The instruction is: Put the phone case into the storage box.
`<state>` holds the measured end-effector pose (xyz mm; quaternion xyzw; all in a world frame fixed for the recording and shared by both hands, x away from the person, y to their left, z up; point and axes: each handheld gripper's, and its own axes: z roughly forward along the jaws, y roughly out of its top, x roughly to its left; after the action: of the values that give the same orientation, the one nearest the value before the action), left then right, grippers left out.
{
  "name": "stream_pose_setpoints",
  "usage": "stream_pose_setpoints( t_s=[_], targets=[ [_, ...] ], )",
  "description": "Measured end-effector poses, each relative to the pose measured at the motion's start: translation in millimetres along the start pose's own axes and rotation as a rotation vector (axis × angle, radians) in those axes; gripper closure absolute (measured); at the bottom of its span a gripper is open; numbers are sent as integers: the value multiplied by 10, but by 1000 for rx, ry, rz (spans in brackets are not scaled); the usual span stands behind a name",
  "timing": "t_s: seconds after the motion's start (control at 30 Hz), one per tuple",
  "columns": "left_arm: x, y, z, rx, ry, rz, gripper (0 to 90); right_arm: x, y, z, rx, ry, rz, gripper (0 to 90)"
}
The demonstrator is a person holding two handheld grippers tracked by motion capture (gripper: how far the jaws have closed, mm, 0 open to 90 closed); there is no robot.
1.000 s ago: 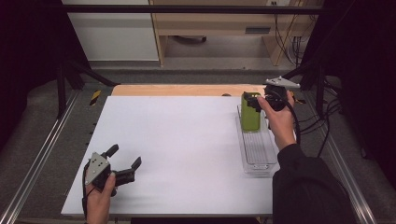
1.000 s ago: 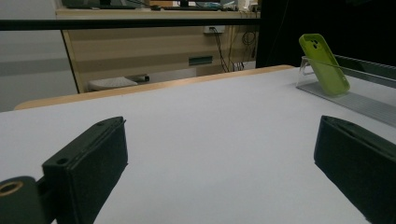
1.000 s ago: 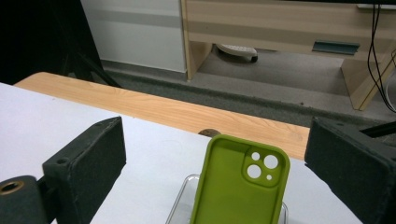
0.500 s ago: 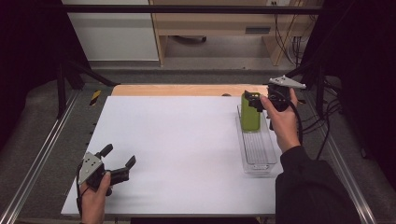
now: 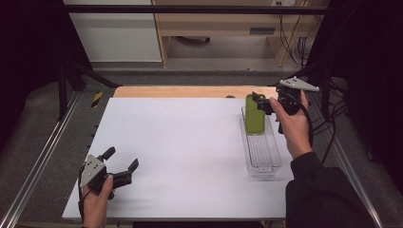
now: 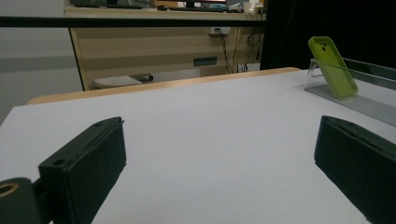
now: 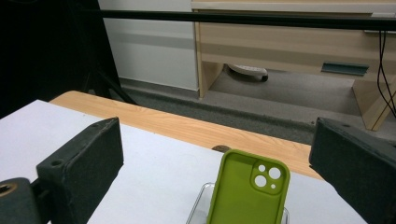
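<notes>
Standing at the far end of one clear plastic tray [image 5: 266, 161] is a single green phone case [image 5: 254, 115], upright and leaning slightly back against the tray's far wall, its camera cut-outs at the upper corner as seen in the right gripper view [image 7: 247, 191]. The tray lies lengthwise along the right side of one white table top [image 5: 180, 142], whose far edge meets a strip of bare wood [image 5: 190, 91]. Two grippers are present, one in each of the person's hands. The right gripper [image 5: 260, 103] is held just behind and beside the top of the case, its jaws spread wide on either side of the case's upper edge without touching it; in the right gripper view the case rises between the two black jaws with clear space at each flank. The left gripper [image 5: 122, 164] rests low near the front left corner of the table, well apart from the tray, its jaws likewise spread and holding nothing. In the left gripper view the case [image 6: 332, 67] and the tray [image 6: 355, 100] appear far off at the right, with open table between. Beyond the table stand a wooden desk [image 5: 228, 28] and hanging cables [image 5: 292, 33]; a small yellow-and-black object [image 5: 96, 99] lies on the floor off the table's left far corner.
</notes>
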<state>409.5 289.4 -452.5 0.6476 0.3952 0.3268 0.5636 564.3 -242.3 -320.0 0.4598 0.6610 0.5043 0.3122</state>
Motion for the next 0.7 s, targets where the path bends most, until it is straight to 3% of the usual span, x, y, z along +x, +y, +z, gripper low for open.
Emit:
stream_pose_setpoints(
  t_s=[0.7],
  targets=[
    [-1, -5, 3, 3, -1, 0, 18, 19, 33, -303, -57, 18, -29, 34]
  ],
)
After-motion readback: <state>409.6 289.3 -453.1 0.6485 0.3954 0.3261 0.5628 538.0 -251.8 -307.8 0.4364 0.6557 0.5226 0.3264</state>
